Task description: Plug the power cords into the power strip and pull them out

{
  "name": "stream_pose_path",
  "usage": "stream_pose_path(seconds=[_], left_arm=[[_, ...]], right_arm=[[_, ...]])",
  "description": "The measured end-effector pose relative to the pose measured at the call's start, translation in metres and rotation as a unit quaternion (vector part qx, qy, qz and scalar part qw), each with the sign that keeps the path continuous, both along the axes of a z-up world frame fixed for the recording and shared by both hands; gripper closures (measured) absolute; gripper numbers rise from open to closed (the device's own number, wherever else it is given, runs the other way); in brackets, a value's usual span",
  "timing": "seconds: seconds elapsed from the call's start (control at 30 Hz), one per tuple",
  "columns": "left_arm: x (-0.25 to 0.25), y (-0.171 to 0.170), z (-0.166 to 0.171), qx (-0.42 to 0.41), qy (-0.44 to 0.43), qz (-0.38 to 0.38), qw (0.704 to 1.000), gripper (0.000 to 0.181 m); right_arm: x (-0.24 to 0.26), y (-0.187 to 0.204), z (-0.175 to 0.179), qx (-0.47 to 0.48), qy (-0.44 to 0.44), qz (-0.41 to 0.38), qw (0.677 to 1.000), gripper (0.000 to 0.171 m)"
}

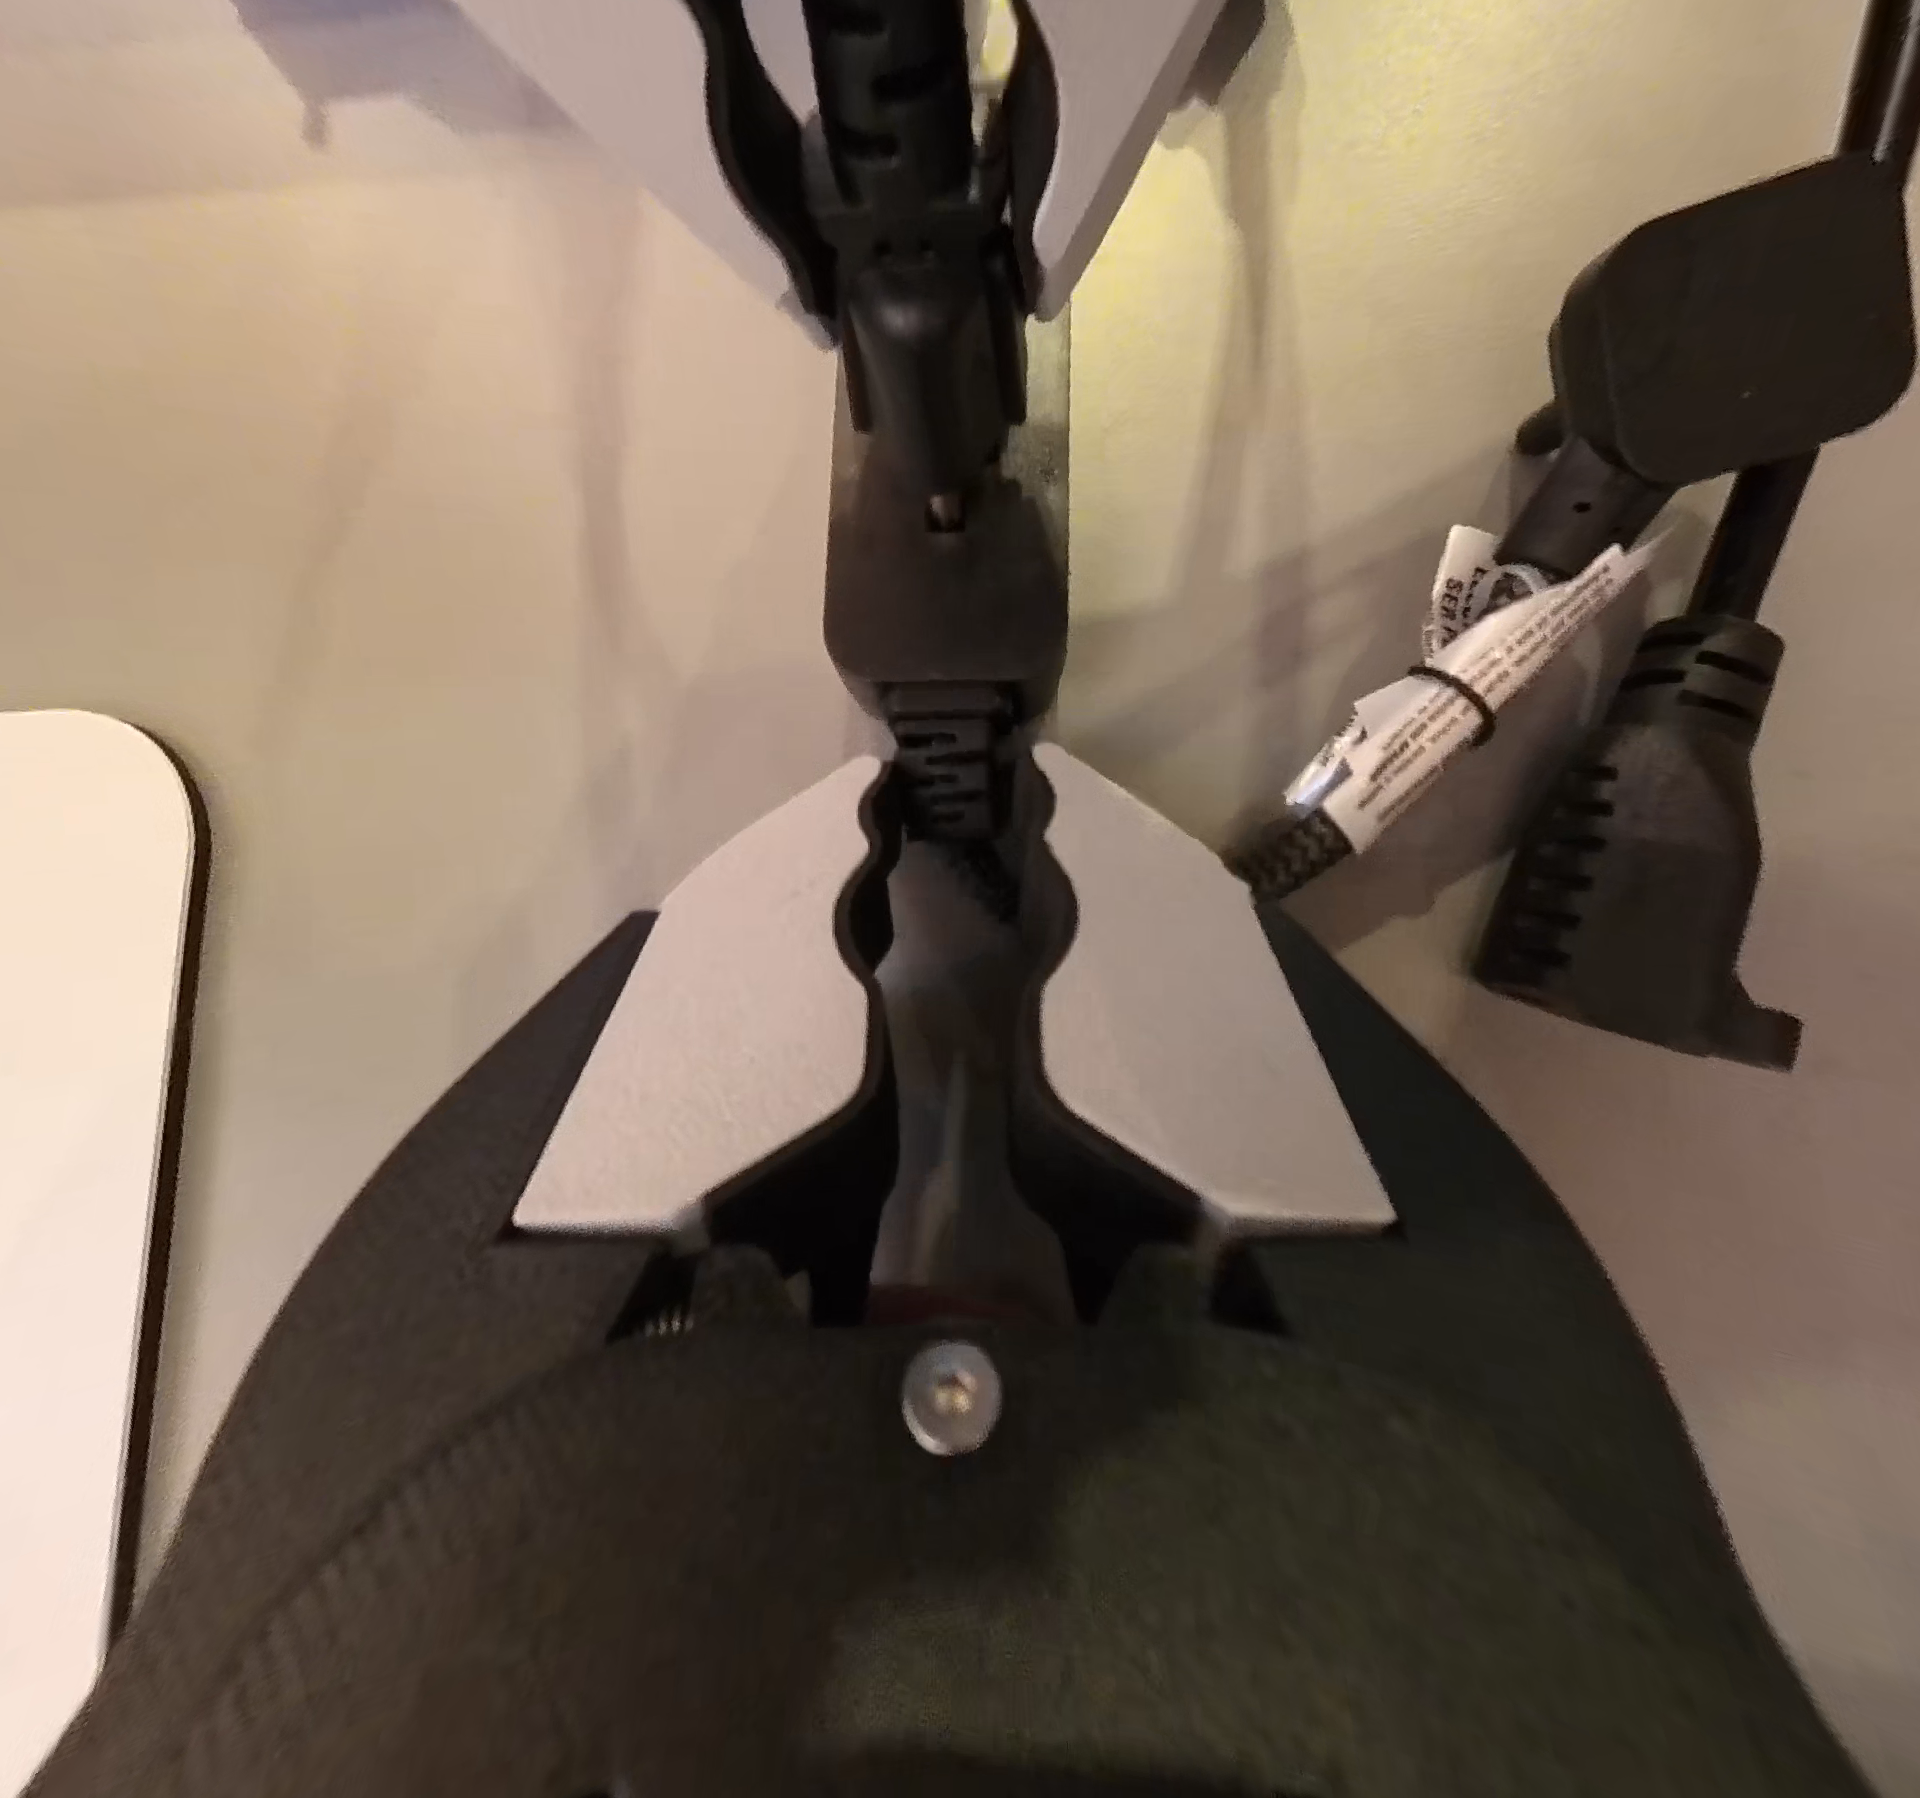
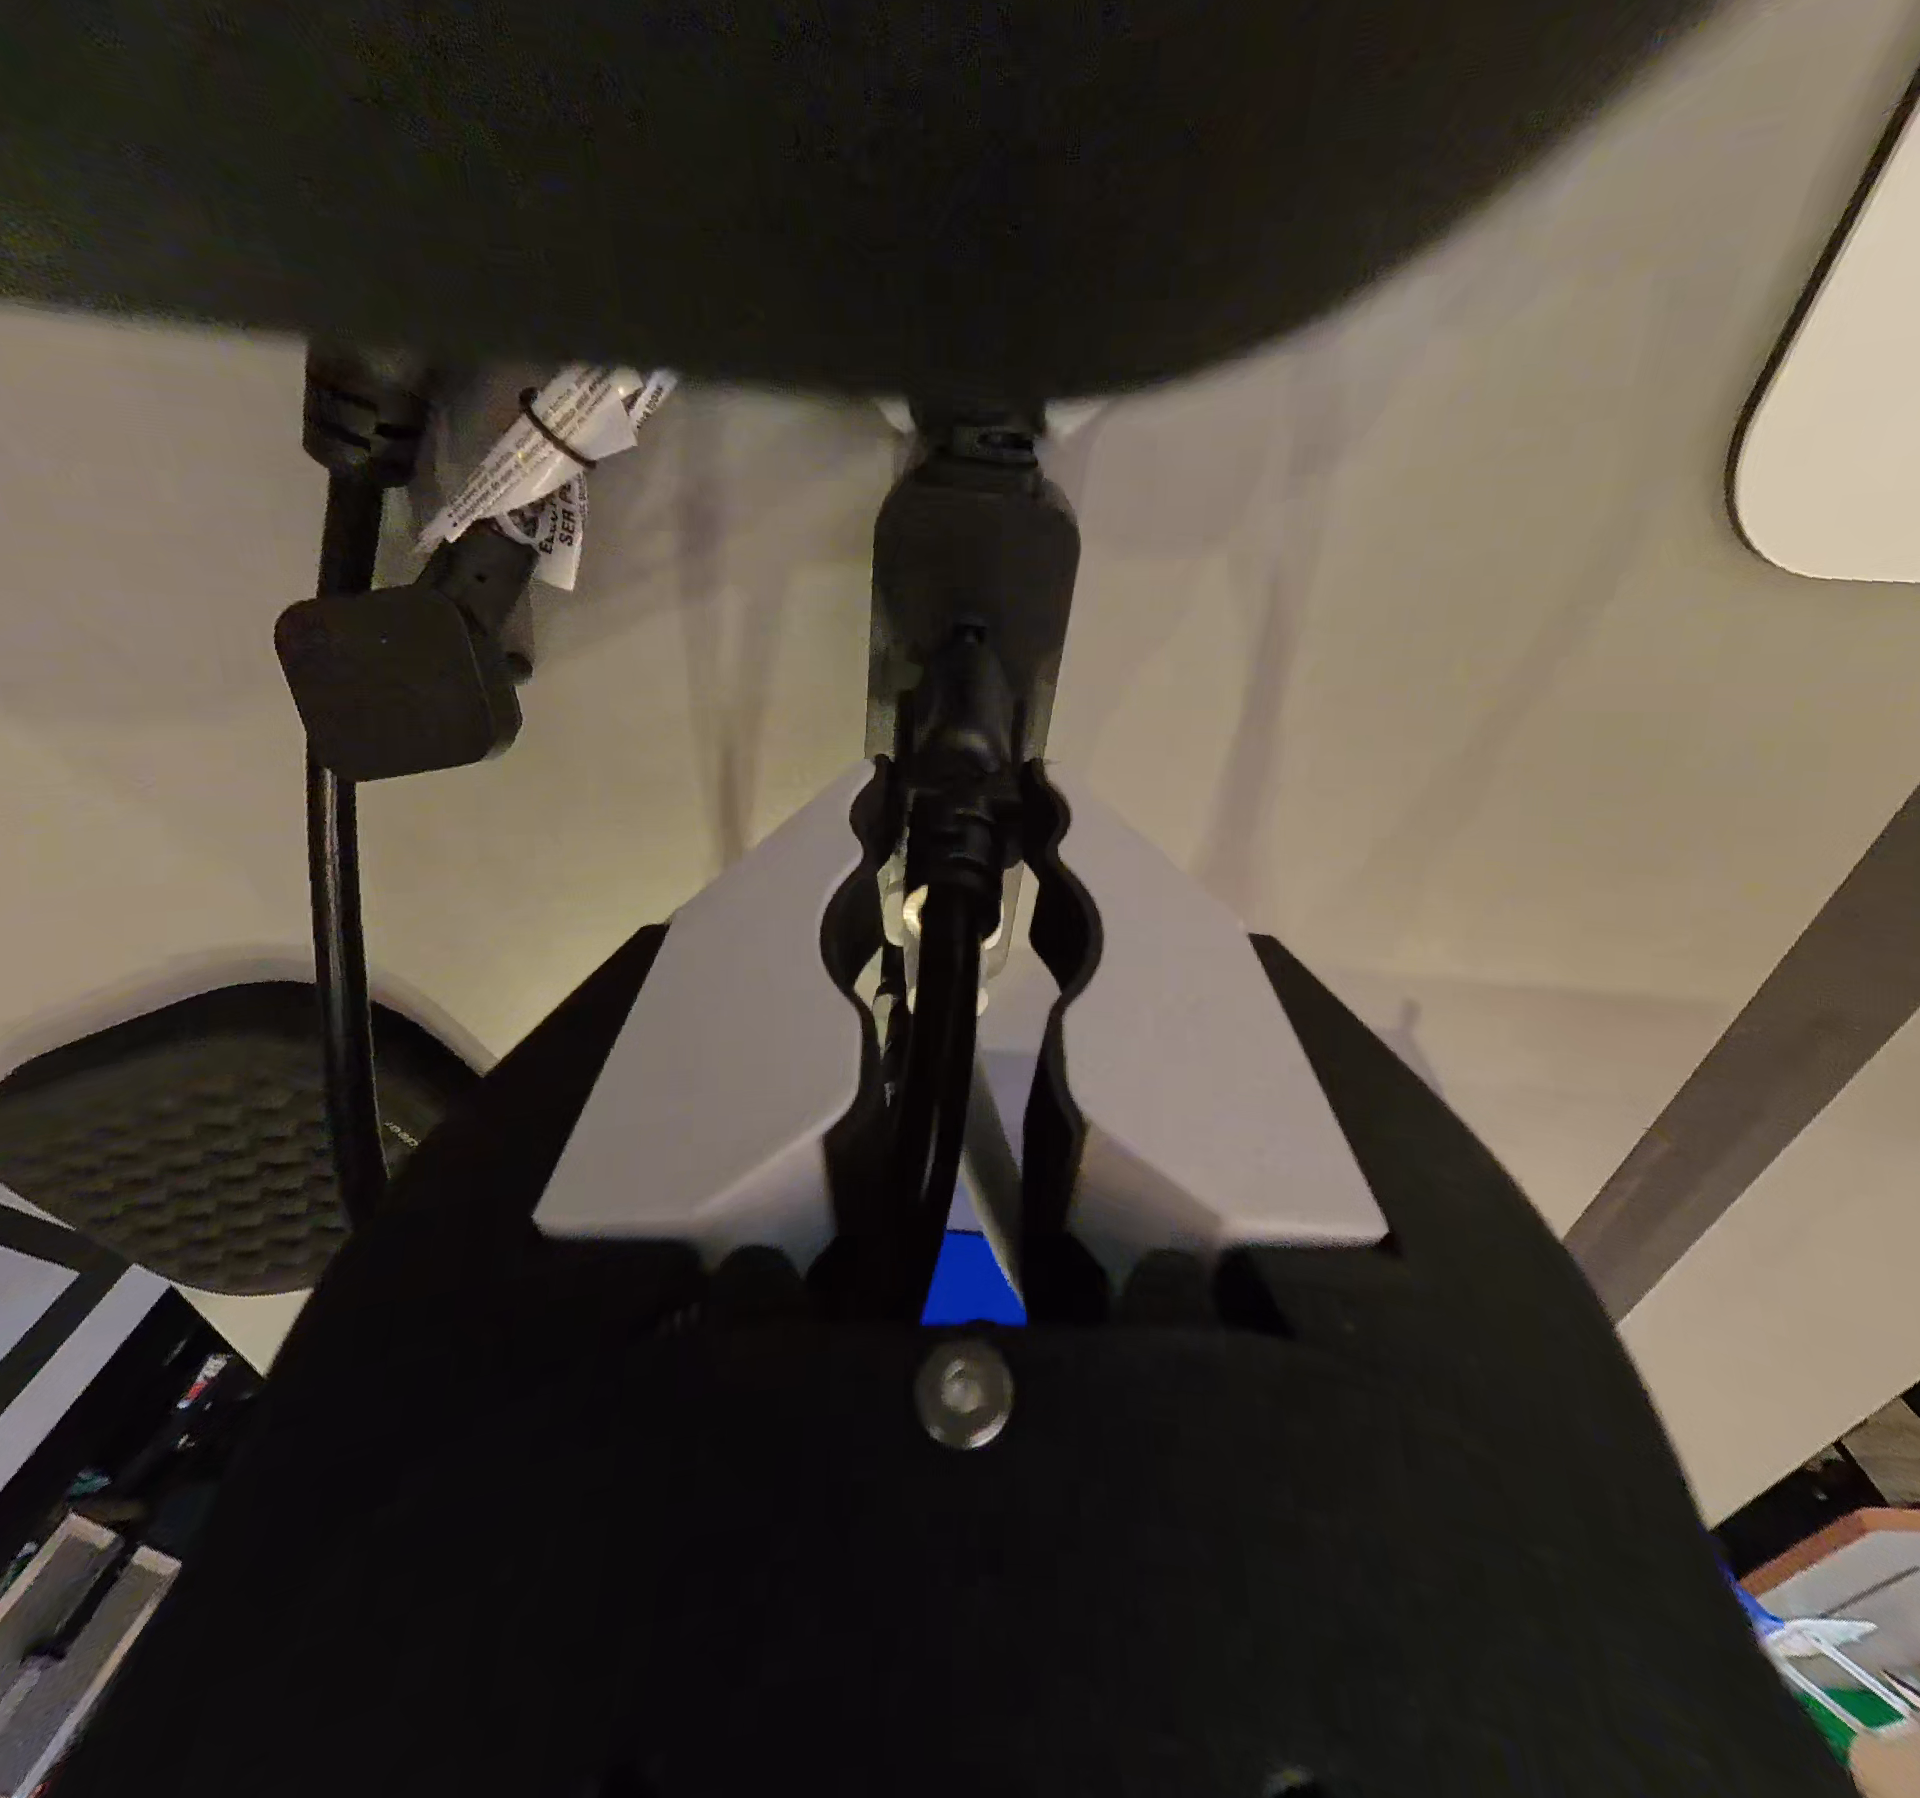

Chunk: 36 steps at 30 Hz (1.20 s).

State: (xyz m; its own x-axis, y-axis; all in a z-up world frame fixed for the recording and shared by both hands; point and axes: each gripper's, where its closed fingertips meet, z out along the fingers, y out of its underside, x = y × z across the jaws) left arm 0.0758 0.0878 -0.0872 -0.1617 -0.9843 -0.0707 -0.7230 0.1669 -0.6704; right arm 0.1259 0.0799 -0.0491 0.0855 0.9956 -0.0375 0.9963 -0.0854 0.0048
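A small black power strip socket head point(image 1: 945, 595) lies on the pale table, its ribbed strain relief and braided cord running toward me. My left gripper point(image 1: 951, 772) is shut on that strain relief. My right gripper point(image 1: 920, 294) comes in from the far side, shut on a black power cord plug point(image 1: 914, 366). The plug's nose meets the socket's face, and a metal prong point(image 1: 943, 508) shows at the joint. In the right wrist view my right gripper point(image 2: 961, 782) grips the plug point(image 2: 961, 740) against the socket point(image 2: 971, 564), under the left gripper's dark body point(image 2: 831, 138).
To the right lie a flat black plug point(image 1: 1745, 325), paper tags point(image 1: 1455, 678) on a braided cord, and another ribbed black plug point(image 1: 1642, 865). A white board with rounded corner point(image 1: 83, 1021) lies at the left. A black mesh object point(image 2: 177, 1125) sits at the table edge. The gap from one gripper's tips to the other's is roughly 7 cm.
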Motion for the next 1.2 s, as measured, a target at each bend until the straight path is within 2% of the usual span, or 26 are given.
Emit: stream_pose_path(seconds=[0.3,0.97,1.2], left_arm=[[-0.011,0.0014,0.001,-0.034,-0.002,0.006,0.999,0.161],[-0.0091,0.0028,-0.0006,-0.057,-0.002,0.019,0.998,0.166],[-0.009,0.003,-0.001,-0.059,-0.002,0.02,0.998,0.166]], right_arm=[[0.001,-0.001,-0.0013,-0.001,0.008,0.009,1.0,0.15],[0.0026,0.0008,-0.0021,0.059,-0.014,0.071,0.996,0.149],[0.0029,0.0012,-0.0025,0.051,-0.023,0.073,0.996,0.149]])
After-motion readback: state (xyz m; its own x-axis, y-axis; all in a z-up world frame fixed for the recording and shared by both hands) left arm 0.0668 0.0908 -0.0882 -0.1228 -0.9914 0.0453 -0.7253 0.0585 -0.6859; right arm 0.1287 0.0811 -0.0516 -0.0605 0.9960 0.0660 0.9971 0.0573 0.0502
